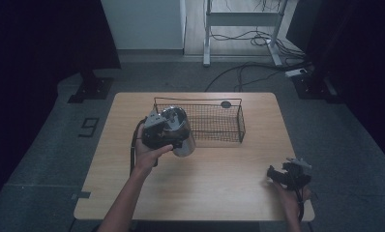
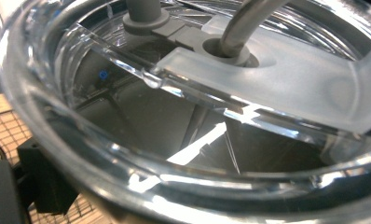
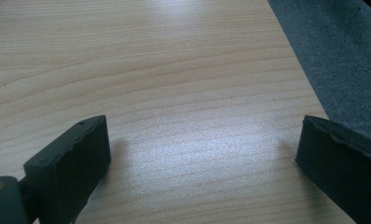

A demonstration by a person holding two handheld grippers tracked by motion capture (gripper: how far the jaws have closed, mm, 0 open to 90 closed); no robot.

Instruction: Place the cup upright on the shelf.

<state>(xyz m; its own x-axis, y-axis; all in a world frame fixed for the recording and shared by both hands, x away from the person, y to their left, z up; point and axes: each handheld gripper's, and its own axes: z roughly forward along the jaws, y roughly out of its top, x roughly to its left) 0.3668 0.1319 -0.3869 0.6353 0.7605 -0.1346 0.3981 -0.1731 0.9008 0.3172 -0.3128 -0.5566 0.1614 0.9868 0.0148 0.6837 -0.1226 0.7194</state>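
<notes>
While no brand shows, a dark "9" floor marking (image 1: 89,127) lies left of the light wooden bench (image 1: 219,169), left hand-held gripper (image 1: 167,137) clamping a clear-lidded shiny metal tumbler (image 1: 178,130) beside the black wire basket (image 1: 214,122), right hand-held gripper (image 1: 273,172) spread wide, empty, near the bench's right edge

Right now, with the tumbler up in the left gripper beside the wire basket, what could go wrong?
1. The tumbler is smooth and tilted in the left gripper; it could slip or rotate.
2. It hangs at the wire basket end wall; swinging across could clip the rim.
3. The right gripper rests open near the table edge, giving no support.
</notes>
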